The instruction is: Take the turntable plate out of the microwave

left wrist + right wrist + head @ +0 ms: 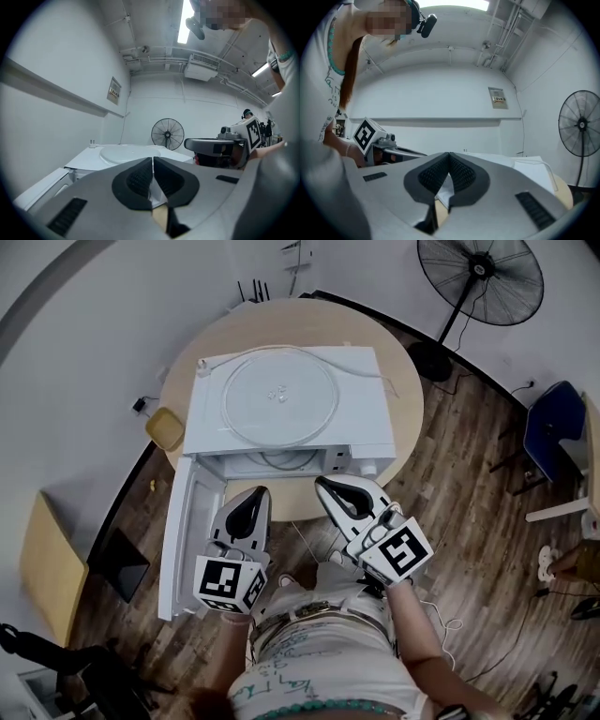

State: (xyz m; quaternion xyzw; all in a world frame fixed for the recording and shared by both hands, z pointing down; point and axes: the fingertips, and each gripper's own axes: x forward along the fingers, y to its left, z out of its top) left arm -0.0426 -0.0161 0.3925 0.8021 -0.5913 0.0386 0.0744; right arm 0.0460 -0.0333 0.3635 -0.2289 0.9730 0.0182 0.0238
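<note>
The clear glass turntable plate (279, 396) lies flat on top of the white microwave (361, 423), which stands on a round wooden table (403, 381). The same plate (126, 153) shows in the left gripper view as a pale disc on the oven's top. The microwave door (187, 531) hangs open to the left. My left gripper (253, 495) and right gripper (323, 486) hover side by side just in front of the oven's open front, both shut with nothing between the jaws. Both point roughly level, with the left gripper (153, 161) and right gripper (449, 157) showing pads pressed together.
A white power cord (380, 376) lies across the microwave's top right. A black standing fan (480, 277) is beyond the table at the right. A blue chair (553, 432) sits far right, a yellow stool (165, 427) left of the table. Wooden floor surrounds the table.
</note>
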